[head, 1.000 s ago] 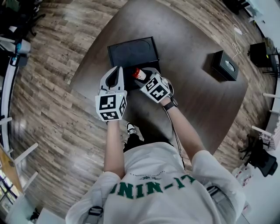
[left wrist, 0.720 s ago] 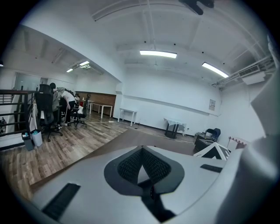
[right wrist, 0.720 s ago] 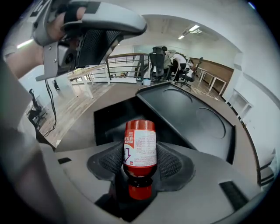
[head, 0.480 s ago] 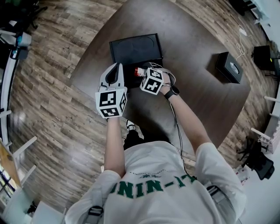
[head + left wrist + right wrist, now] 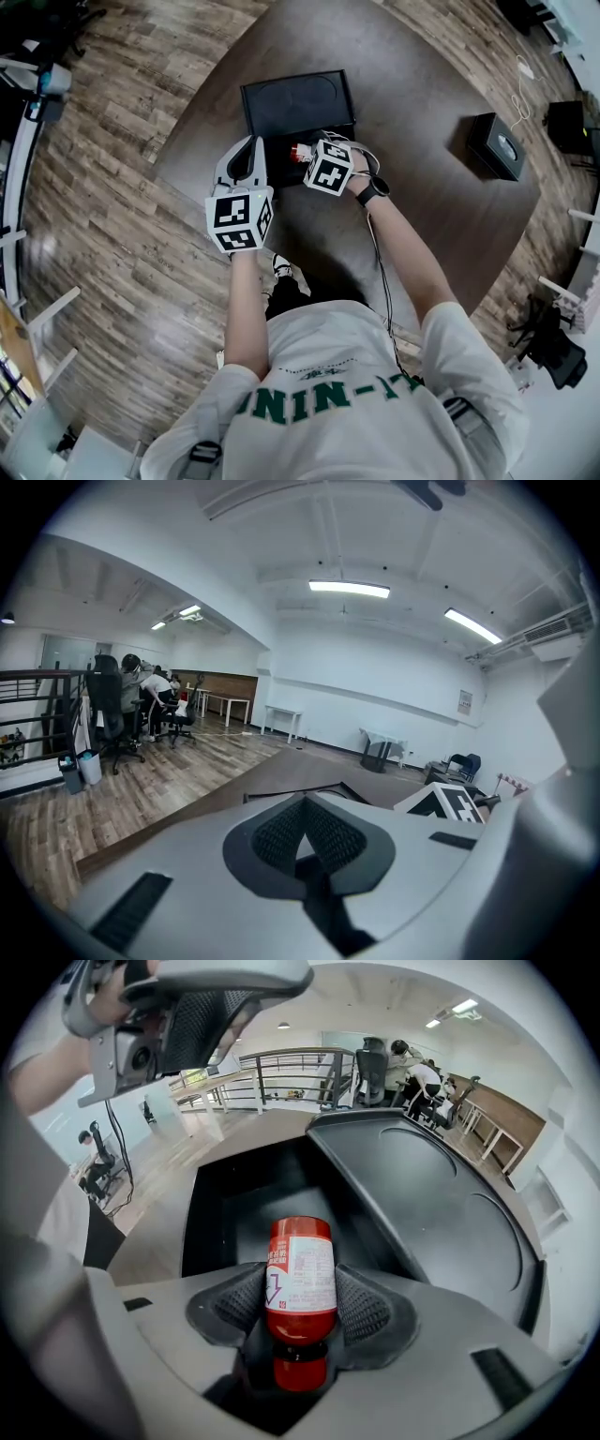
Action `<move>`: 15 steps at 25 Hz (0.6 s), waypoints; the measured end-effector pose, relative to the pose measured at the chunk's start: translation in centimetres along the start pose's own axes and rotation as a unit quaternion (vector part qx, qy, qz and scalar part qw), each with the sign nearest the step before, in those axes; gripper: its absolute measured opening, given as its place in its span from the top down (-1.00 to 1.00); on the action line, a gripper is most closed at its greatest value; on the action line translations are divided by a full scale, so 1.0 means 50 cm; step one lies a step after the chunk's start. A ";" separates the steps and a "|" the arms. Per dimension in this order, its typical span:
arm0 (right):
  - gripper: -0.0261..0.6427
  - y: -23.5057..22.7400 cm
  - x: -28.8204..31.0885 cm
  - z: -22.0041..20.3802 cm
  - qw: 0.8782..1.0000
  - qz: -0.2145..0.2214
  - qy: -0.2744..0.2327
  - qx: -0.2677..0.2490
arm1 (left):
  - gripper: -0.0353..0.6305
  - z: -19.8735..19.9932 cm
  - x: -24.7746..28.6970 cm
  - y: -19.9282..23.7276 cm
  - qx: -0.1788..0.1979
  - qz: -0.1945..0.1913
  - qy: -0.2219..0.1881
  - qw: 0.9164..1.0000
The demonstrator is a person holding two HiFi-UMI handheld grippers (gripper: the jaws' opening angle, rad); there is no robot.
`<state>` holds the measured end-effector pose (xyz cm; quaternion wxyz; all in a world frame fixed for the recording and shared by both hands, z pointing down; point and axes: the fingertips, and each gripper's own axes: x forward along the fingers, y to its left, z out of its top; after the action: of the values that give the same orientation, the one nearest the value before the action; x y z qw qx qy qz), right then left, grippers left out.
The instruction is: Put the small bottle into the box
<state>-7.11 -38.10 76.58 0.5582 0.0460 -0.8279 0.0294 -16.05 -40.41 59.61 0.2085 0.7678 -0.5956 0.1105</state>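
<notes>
Brown wood-plank floor (image 5: 112, 187) surrounds a dark table (image 5: 422, 216). On the table a black box (image 5: 281, 161) lies open, its lid (image 5: 298, 101) folded back on the far side. A smaller dark case (image 5: 497, 145) sits well apart, toward the table's right edge.

The left gripper (image 5: 246, 164) hangs just beside the box's left side. Its own view shows the two pads pressed together with nothing between them, so it plays no part at this point.

The right gripper (image 5: 300, 1309) is over the near part of the open box, aimed into the dark hollow (image 5: 253, 1213). Its pads are clenched on the sides of the small bottle (image 5: 300, 1269), a red one with a white label. The cap end sits back toward the gripper body and the bottle's base points forward at the box. In the head view the bottle (image 5: 302, 151) shows as a red spot just ahead of the marker cube, above the box's opening.

The pick-up and the carry look done. What seems left is to lower the bottle until it rests on the box's floor, release the pads and draw the gripper clear. Whether the bottle touches the bottom already cannot be told.
</notes>
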 end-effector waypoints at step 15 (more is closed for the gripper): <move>0.09 0.030 -0.064 0.017 0.995 -0.001 -0.055 0.078 | 0.86 0.027 -0.059 -0.011 0.005 0.000 -0.021 1.000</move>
<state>-6.86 -36.54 73.29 0.5064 0.0916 -0.8525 0.0914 -16.42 -38.33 57.09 0.1925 0.7707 -0.5996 0.0973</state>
